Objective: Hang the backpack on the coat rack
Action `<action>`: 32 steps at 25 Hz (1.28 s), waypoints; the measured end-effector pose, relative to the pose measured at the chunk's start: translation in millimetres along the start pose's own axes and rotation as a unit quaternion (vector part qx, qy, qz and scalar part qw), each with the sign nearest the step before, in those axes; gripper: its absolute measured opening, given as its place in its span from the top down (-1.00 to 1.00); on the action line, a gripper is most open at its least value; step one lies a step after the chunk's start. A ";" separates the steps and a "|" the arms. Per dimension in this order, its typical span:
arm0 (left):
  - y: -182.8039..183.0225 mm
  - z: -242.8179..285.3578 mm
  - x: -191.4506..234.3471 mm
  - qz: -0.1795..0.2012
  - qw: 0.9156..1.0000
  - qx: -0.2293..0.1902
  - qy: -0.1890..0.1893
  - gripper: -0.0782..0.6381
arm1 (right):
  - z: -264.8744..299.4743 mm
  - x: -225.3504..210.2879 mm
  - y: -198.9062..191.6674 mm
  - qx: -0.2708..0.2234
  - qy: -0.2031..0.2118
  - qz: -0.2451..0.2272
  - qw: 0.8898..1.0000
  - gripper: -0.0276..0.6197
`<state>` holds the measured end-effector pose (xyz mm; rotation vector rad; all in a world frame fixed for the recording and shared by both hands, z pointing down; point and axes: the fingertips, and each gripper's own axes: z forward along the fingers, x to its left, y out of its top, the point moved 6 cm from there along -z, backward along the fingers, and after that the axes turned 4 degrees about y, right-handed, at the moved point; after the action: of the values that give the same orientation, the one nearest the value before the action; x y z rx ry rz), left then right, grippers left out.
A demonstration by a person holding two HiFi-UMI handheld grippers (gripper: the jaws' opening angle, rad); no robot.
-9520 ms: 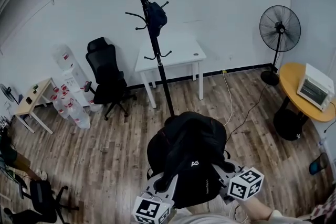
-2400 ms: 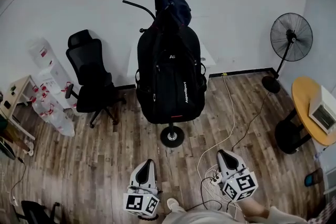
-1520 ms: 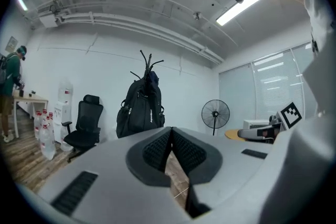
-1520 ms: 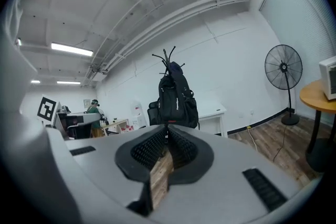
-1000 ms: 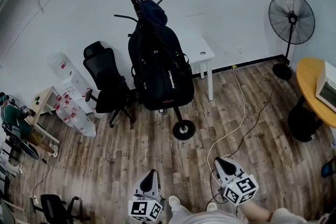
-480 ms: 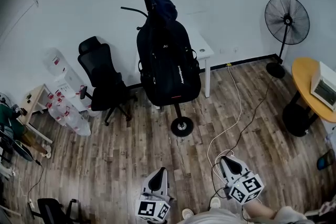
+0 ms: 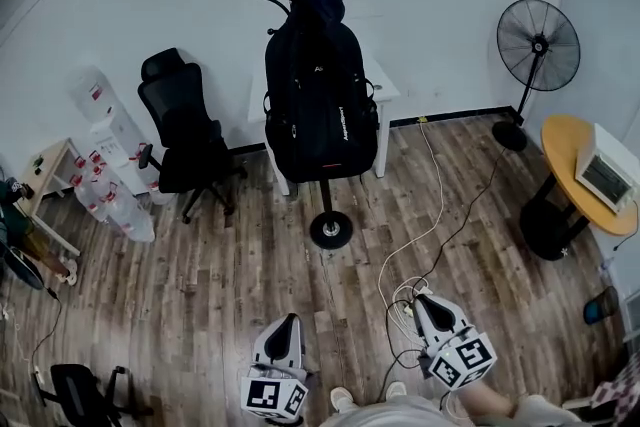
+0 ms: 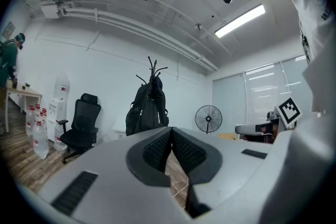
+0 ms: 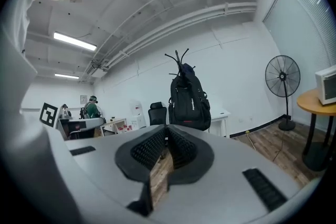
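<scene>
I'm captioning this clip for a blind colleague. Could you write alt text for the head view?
A black backpack hangs on a black coat rack in an office with a wooden floor. At the bottom edge, the left gripper and right gripper are shut and empty, well short of the rack.

1 backpack, 1 coat rack, top centre. 2 grippers at bottom edge: left gripper, right gripper. 2 black chairs: mid-left chair, lower-left chair. 3 tables: white table, round yellow table at right, wooden table at left. 1 fan, upper right. Water jugs at left: several, exact no. unclear.
</scene>
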<state>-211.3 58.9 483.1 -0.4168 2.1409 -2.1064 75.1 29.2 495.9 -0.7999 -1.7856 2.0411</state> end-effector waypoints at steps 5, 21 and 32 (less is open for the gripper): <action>0.3 -12.2 -25.4 -0.010 1.000 -0.010 0.017 0.76 | -19.2 -10.4 4.2 0.000 0.013 0.000 1.000 0.83; 6.5 -34.8 -63.9 0.004 1.000 -0.008 0.030 0.76 | -48.7 -18.4 -3.0 0.007 0.022 0.010 1.000 0.87; -5.6 -34.7 -68.0 -0.012 1.000 0.018 0.002 0.76 | -51.6 -16.1 -8.2 0.010 0.023 0.007 1.000 0.87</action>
<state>-154.9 110.6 482.1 -0.4352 2.1084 -2.1561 117.5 62.8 503.8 -0.8489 -1.7379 2.0294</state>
